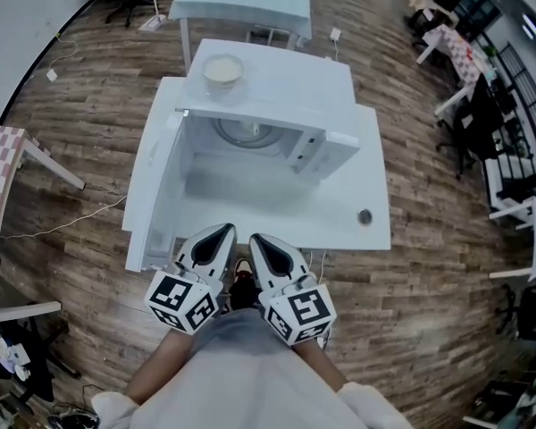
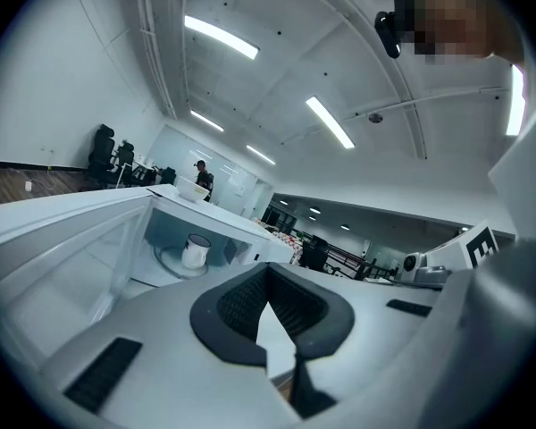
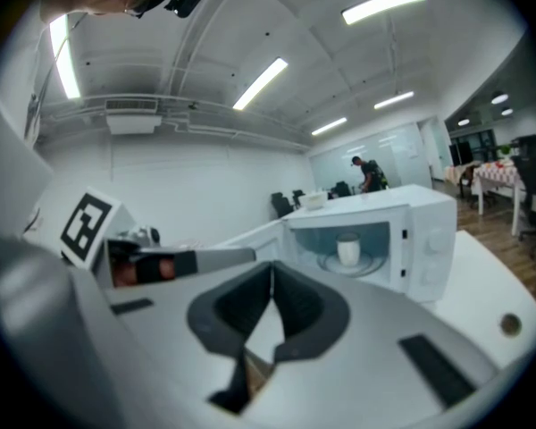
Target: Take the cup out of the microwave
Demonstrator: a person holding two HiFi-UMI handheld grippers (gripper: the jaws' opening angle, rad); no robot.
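Note:
A white cup (image 2: 196,250) with a dark rim stands on the glass turntable inside the open white microwave (image 1: 277,105); the right gripper view shows the cup (image 3: 347,251) too. The microwave door (image 1: 156,195) hangs open to the left. My left gripper (image 1: 222,230) and right gripper (image 1: 256,239) sit side by side at the table's near edge, pointing at the microwave and well short of it. In its own view the left gripper (image 2: 266,273) has its jaw tips together with nothing between them. The right gripper (image 3: 272,271) is likewise shut and empty.
A white bowl (image 1: 222,69) rests on top of the microwave. The white table (image 1: 372,177) has a small round grommet (image 1: 364,216) at its right front. Another pale table (image 1: 241,3) stands behind, and desks and chairs line the room's right side on the wooden floor.

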